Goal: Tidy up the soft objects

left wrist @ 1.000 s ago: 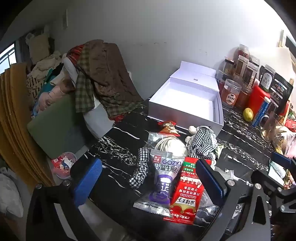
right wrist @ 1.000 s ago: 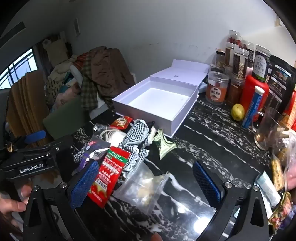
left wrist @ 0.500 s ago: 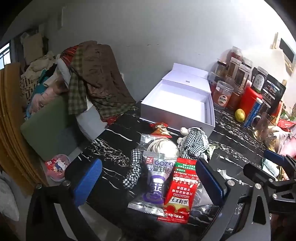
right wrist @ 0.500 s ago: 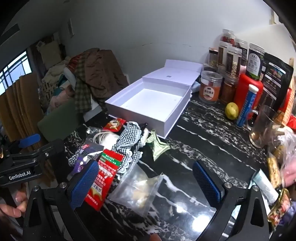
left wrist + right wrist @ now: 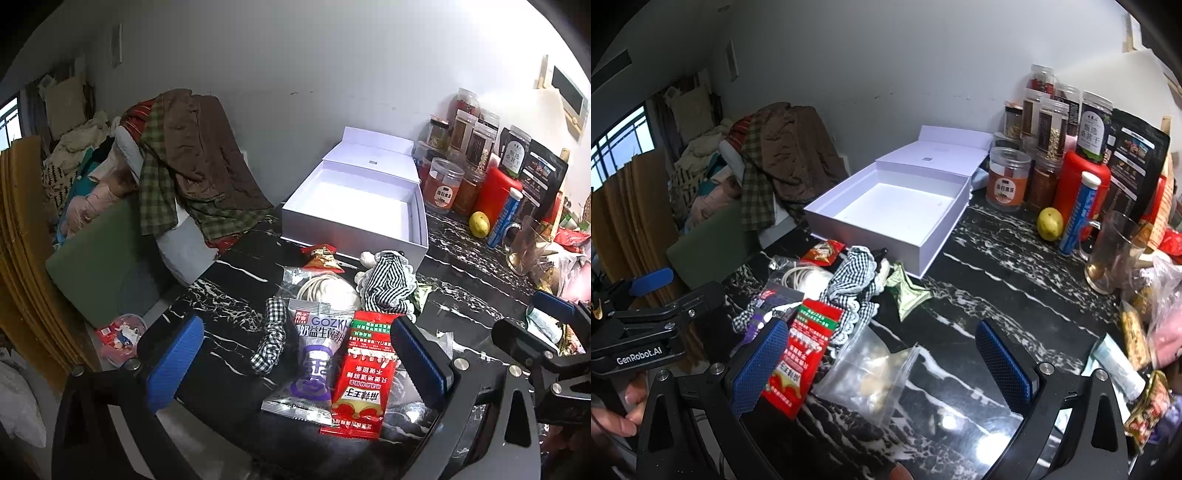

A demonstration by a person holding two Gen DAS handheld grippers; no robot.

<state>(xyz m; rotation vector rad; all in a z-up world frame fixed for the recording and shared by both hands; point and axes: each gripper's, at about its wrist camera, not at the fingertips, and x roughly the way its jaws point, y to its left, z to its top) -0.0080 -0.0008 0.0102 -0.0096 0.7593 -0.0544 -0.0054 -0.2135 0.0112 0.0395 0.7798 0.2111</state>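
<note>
Both grippers hover with fingers apart, holding nothing: left gripper (image 5: 295, 363) over the red packet (image 5: 362, 373), right gripper (image 5: 882, 363) over the clear bag (image 5: 871, 373). Best to pinch one packet mid-body, lift clear of the pile on the counter (image 5: 997, 280), then carry it to the empty white box (image 5: 890, 210) beyond.

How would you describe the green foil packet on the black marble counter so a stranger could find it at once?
Start at the open white cardboard box on the black marble counter. Just off its near corner lies the crumpled green foil packet, beside the black-and-white gingham frilled cloth. It is the only pale green, crinkled, shiny thing there; the packets nearby are red or purple.
</note>
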